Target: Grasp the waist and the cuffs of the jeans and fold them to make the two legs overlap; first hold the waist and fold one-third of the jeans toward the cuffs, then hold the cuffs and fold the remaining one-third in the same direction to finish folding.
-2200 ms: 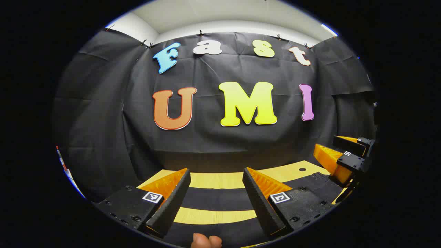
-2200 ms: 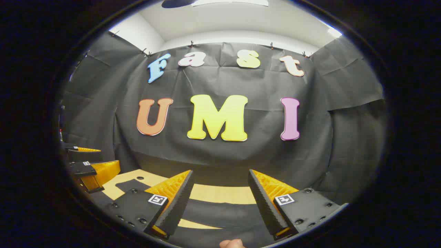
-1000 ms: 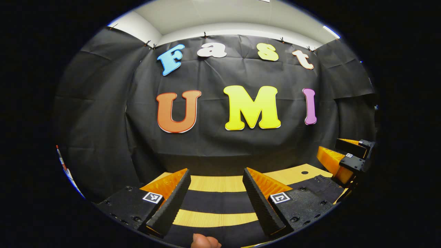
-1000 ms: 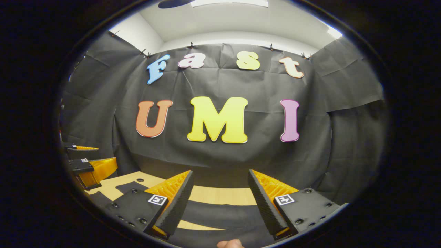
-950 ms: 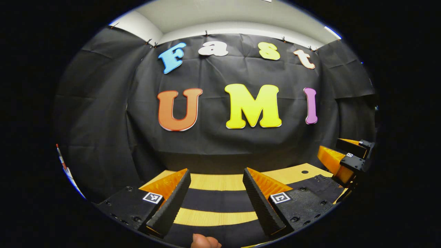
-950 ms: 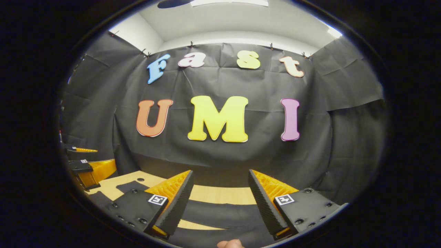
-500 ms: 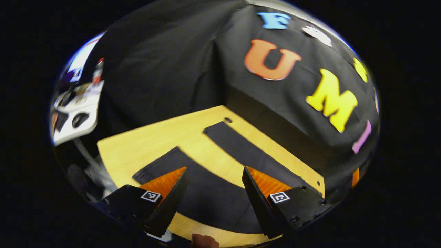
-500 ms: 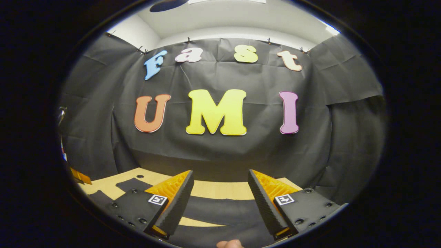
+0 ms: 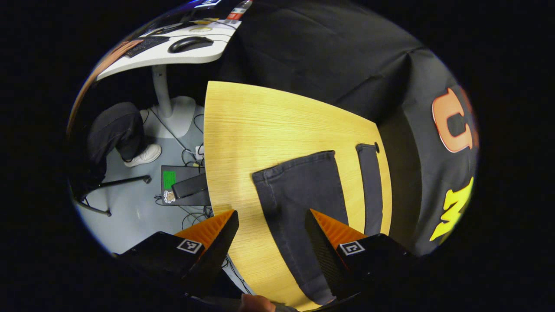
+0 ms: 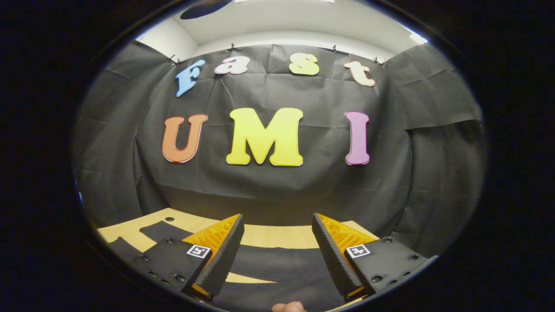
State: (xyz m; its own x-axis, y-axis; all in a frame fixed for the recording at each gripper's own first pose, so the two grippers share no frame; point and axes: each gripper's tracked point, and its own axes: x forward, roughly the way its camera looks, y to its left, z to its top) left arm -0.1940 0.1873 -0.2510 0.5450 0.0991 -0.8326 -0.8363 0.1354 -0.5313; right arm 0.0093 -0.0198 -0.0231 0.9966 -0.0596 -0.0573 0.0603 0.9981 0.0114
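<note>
Grey floor (image 9: 130, 208) lay at the far left of the left gripper view, with a dark-trousered leg (image 9: 113, 130) and a white shoe (image 9: 144, 155) on it, loose cables, and a white desk (image 9: 173, 50) above carrying a black mouse (image 9: 190, 43) and a keyboard (image 9: 145, 41). Right of that ran the pale wooden table (image 9: 256, 125). The left hand-held gripper (image 9: 271, 242) hung over the table's near edge, its fingers (image 9: 214, 242) spread wide with nothing between them. The dark jeans (image 9: 303, 195) lay flat on the table, both legs spread apart with bare wood between; one cuff end sat just ahead of the spread fingers, the other leg lay nearer the black cloth wall (image 9: 347, 56).

In the right gripper view, the right hand-held gripper (image 10: 277, 255) was likewise spread wide and empty, low over the jeans (image 10: 277, 264), which crossed the table (image 10: 277, 236) beneath it. A fingertip (image 10: 288, 307) showed at the bottom edge.
</note>
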